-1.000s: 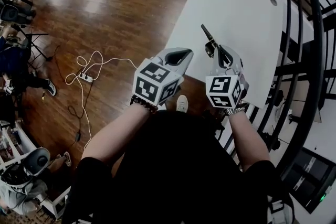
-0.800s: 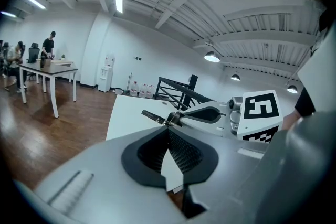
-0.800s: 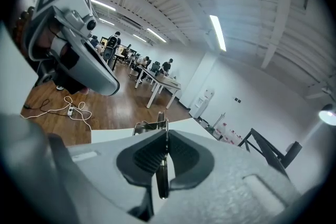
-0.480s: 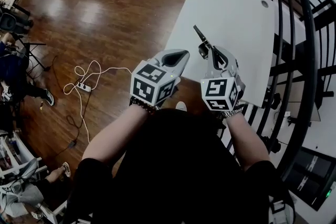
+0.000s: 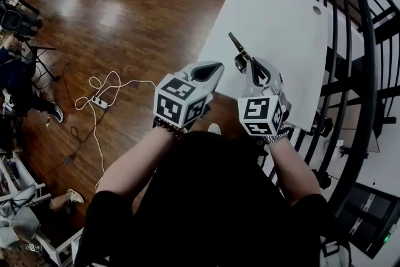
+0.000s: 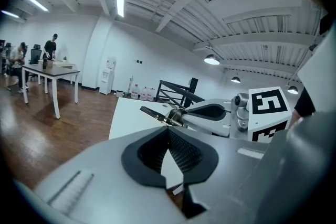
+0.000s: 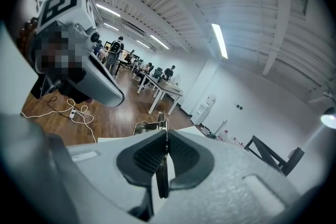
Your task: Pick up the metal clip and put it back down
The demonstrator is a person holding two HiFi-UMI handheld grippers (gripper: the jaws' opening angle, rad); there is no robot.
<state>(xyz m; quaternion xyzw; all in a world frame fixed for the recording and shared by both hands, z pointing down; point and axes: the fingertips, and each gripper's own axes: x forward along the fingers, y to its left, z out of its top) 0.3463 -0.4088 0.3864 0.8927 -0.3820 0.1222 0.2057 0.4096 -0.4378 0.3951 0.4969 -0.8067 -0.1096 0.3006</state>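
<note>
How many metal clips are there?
1. The metal clip is pinched in the right gripper, above the white table. No other shows, though the grippers could hide one.

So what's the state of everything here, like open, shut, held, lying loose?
Left gripper: shut, nothing between its jaws.
Right gripper: shut on the metal clip.
Metal clip: pinched in the right gripper, apparently lifted clear of the table.
White table: bare top, nothing resting on it in view.
Power strip: lying on the wood floor, its white cable looped loosely.
</note>
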